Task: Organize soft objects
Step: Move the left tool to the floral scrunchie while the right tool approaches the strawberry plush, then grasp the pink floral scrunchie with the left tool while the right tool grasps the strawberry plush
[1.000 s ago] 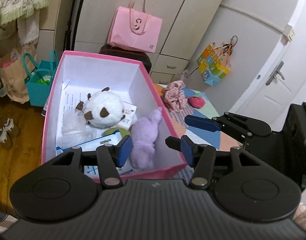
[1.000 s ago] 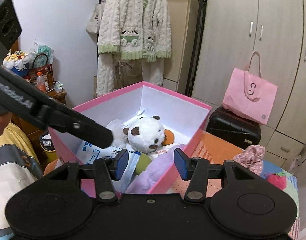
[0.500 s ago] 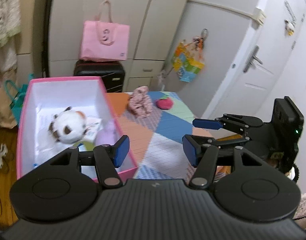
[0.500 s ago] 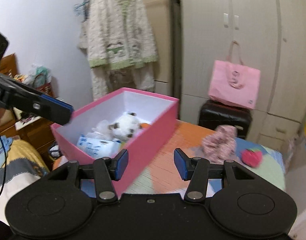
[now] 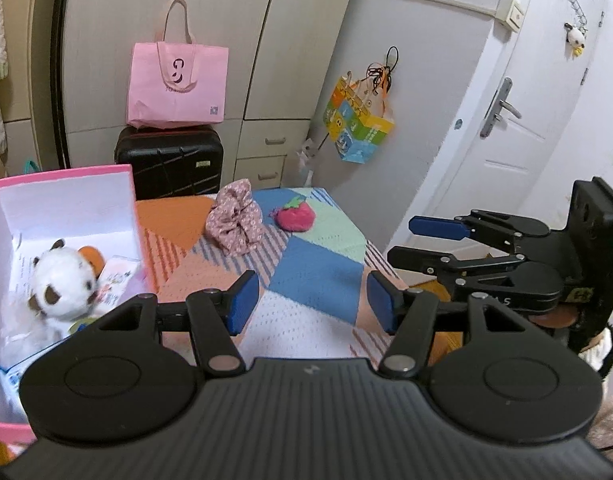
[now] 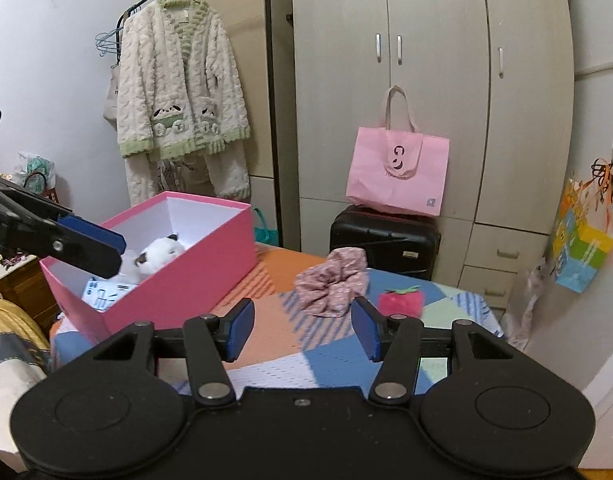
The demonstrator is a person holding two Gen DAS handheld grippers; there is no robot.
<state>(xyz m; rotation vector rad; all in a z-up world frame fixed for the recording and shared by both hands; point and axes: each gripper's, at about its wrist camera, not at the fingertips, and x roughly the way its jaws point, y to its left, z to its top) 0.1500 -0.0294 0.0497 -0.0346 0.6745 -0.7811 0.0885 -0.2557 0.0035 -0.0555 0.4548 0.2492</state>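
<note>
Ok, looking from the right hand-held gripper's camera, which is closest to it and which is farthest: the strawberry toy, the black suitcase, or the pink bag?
From the right hand-held gripper:
1. Strawberry toy, on the table just ahead, a bit right.
2. Black suitcase, on the floor behind the table.
3. Pink bag, on top of the suitcase, against the wardrobe.

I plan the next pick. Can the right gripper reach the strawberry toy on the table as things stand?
Probably yes. The right gripper is open and empty, the strawberry toy lies uncovered just ahead, apart from the floral scrunchie.
</note>
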